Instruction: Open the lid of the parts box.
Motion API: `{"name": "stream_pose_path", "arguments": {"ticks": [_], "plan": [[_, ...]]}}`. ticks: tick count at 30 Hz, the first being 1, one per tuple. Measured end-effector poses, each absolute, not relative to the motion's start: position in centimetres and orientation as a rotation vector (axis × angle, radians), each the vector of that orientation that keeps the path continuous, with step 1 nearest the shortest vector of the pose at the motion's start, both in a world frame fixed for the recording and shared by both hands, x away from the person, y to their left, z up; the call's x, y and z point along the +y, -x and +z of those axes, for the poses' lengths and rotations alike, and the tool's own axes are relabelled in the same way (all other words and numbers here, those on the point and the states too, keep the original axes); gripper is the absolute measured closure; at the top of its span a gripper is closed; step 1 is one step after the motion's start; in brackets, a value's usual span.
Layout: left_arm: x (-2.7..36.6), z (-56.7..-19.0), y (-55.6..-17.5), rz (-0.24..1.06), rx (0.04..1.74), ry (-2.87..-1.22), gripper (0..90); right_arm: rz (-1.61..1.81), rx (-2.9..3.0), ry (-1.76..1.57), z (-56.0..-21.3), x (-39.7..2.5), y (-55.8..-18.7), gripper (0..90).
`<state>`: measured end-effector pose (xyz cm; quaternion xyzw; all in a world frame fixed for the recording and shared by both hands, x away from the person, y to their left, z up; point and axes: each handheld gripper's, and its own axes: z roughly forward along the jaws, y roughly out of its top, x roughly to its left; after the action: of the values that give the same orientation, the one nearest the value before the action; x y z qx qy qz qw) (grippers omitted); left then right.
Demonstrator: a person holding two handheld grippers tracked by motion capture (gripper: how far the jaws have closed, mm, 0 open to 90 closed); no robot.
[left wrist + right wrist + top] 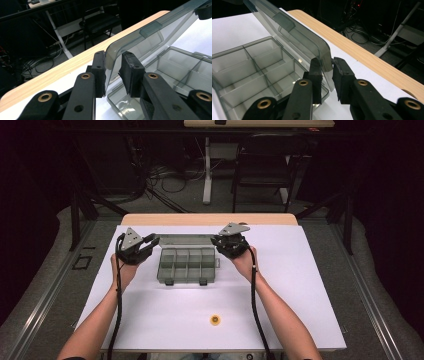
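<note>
Your compartment box (187, 264) sits on the white sheet (150, 310) toward the far edge of the bench (205, 218), midway between its side edges, with its lid (186, 240) swung up at the hinge side. You have a corner of that lid in each claw. In the left gripper view, the left gripper (113, 72) straddles the rounded corner of the lid (150, 35), its jaws narrowed around the thin edge, one pad against it and a slim gap at the other. In the right gripper view, the right gripper (327, 72) stands the same way at the opposite corner of the lid (294, 35), nearly closed on the rim.

Treat this as a light, stiff, smooth thing: smoky clear plastic, thin-walled, with straight dividers forming small bins (249, 65). The slick rim may slide between the pads, so I'd grip squarely on the corner edge and move both hands together; twisting one corner could strain the hinge. A small yellow round piece (215, 320) lies near the bench's near edge.
</note>
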<state>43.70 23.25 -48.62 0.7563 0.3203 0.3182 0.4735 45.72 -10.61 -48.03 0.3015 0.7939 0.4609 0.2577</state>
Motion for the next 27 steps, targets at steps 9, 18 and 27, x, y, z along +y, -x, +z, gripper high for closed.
{"name": "stream_pose_path", "arguments": {"ticks": [9, 18, 27], "plan": [[23.1, -48.4, -44.5, 0.78, 0.802, -1.846, 74.0, 1.261, 2.131, -0.843, -48.3, -10.6, -46.3, 79.7], [22.9, -48.3, -45.6, 0.764, 0.836, -1.825, 73.9, 1.257, 2.11, -0.893, -48.2, -10.4, -47.2, 81.7], [22.8, -48.4, -46.2, 0.748, 0.859, -1.821, 73.9, 1.247, 2.104, -0.926, -48.1, -10.3, -47.9, 82.7]]}}
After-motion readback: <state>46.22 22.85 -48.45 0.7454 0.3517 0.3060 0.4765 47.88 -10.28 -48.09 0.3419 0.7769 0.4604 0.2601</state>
